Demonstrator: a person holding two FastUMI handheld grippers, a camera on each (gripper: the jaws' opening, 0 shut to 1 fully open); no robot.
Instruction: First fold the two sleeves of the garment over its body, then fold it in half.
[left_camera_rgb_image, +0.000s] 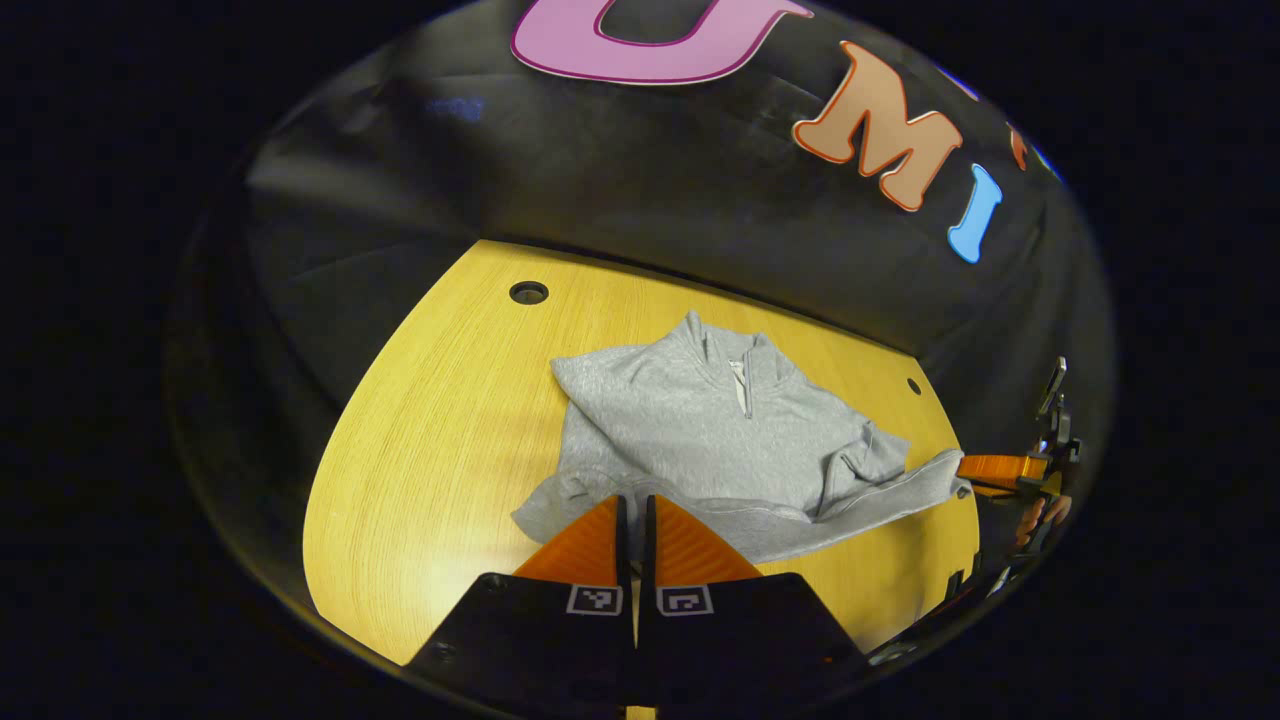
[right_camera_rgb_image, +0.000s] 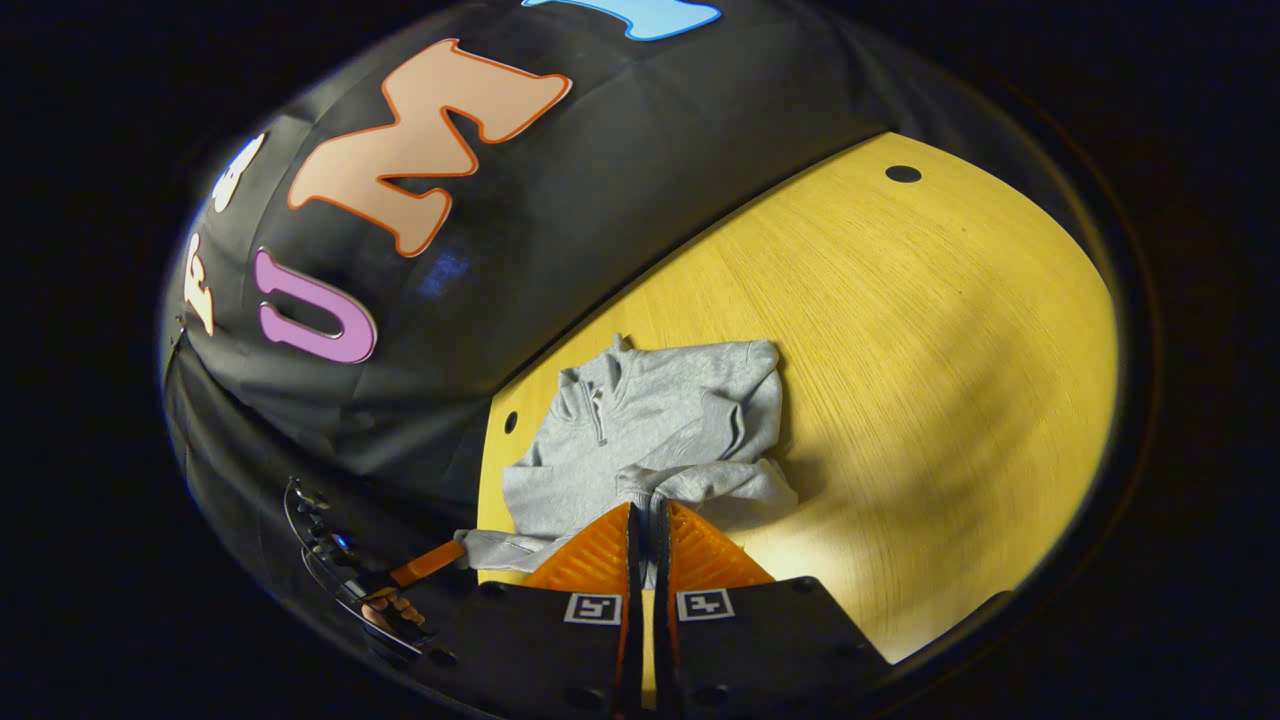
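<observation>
Table: a yellow wooden table (left_camera_rgb_image: 440, 450) is being backed by black cloth wall (left_camera_rgb_image: 620, 190); a round hole (left_camera_rgb_image: 528, 292) is seen near its far edge.
Garment: a grey sweatshirt (left_camera_rgb_image: 700, 420) is lying mid-table, sleeves already folded over.
Left gripper (left_camera_rgb_image: 635, 510): the hem's corner is being pinched.
Right gripper (right_camera_rgb_image: 648, 515): the other hem corner is being pinched.

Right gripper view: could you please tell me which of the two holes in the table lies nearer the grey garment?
The hole at the left, just beside the grey garment; the other hole sits far off at the upper right.
</observation>
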